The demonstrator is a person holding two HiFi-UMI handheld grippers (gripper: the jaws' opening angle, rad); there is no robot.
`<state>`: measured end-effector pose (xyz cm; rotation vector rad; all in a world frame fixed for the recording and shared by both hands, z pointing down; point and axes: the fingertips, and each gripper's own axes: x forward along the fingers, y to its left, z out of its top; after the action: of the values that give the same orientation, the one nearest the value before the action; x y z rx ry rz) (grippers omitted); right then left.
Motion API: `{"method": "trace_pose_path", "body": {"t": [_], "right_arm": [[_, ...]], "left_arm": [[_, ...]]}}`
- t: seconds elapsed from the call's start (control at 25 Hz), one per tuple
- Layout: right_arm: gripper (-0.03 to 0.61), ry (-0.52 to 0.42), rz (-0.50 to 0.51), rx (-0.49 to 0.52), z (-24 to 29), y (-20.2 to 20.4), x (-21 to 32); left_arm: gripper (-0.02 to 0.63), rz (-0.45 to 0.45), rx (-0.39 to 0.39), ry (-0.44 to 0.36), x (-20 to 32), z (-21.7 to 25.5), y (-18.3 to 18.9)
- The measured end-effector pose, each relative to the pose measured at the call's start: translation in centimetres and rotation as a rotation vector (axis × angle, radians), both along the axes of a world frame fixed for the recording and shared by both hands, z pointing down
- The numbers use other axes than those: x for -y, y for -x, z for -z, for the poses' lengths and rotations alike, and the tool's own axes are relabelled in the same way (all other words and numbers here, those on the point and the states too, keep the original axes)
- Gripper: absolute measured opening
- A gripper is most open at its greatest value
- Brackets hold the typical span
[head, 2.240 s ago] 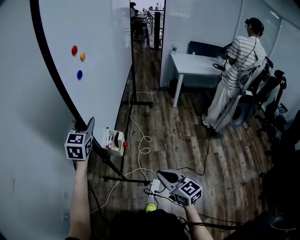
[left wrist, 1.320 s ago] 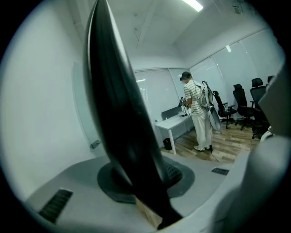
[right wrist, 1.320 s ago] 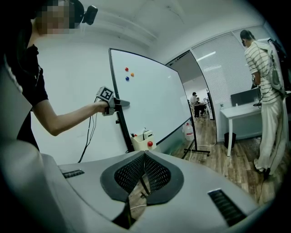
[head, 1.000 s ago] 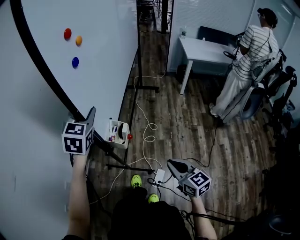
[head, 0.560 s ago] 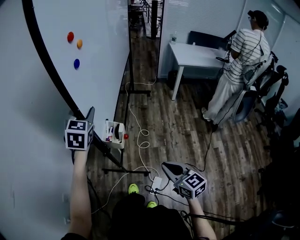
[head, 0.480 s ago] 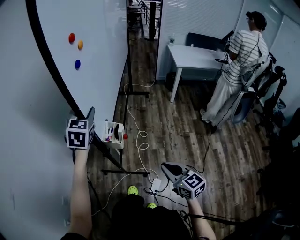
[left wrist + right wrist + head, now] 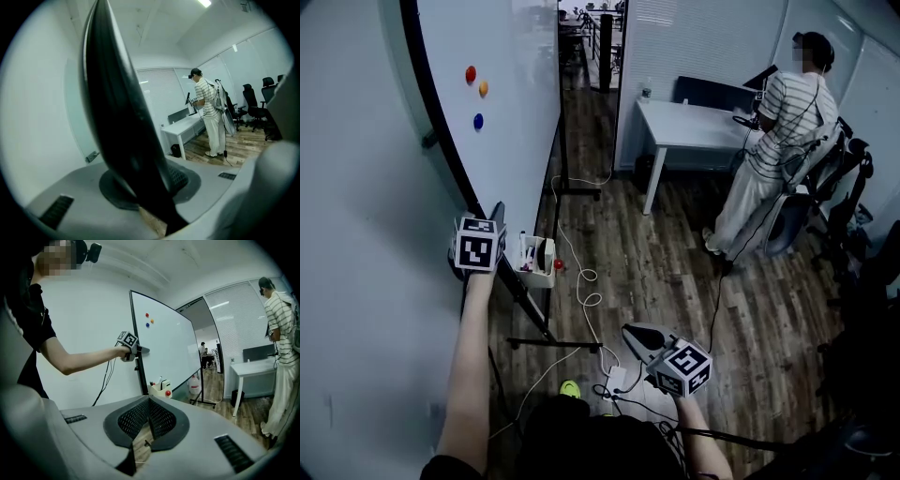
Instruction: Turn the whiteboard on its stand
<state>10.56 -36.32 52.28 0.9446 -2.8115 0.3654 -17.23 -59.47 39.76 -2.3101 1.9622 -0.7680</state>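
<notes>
The whiteboard [image 7: 511, 84] stands at the left on its stand, its black frame edge [image 7: 441, 112] running down towards my left gripper [image 7: 495, 214]. That gripper is shut on the frame's lower part, the arm stretched forward. In the left gripper view the frame edge [image 7: 126, 131] fills the gap between the jaws as a thick dark bar. Three coloured magnets [image 7: 476, 92] stick to the board. My right gripper [image 7: 630, 334] hangs low over the floor, shut and empty, its pads meeting [image 7: 149, 418]. The right gripper view shows the whiteboard [image 7: 168, 348] and the left gripper [image 7: 137, 349] on its edge.
A white marker box [image 7: 534, 255] with a red ball hangs at the board's lower edge. The stand's foot [image 7: 551, 343] and cables [image 7: 586, 298] lie on the wooden floor. A white desk [image 7: 694, 127], a person in a striped shirt [image 7: 778, 122] and office chairs [image 7: 844, 178] are at the right.
The held frame edge and my left gripper have shifted to the right and farther from me; the magnets show farther right too. The right gripper has stayed about where it was.
</notes>
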Motion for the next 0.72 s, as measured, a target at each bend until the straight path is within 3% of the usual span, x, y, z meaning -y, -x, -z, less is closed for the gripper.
{"method": "trace_pose_path", "body": {"t": [0.52,0.72], "right_arm": [[-0.006,-0.006,0.027,0.008,0.6,0.6,-1.6],[-0.006,0.007,0.022,0.023,-0.4,-0.3,-2.4]], "left_arm": [[0.112,0.014,-0.01,0.014,4.1,0.3,0.6],[0.135,-0.019,-0.038,0.022,3.8,-0.7,0.6]]}}
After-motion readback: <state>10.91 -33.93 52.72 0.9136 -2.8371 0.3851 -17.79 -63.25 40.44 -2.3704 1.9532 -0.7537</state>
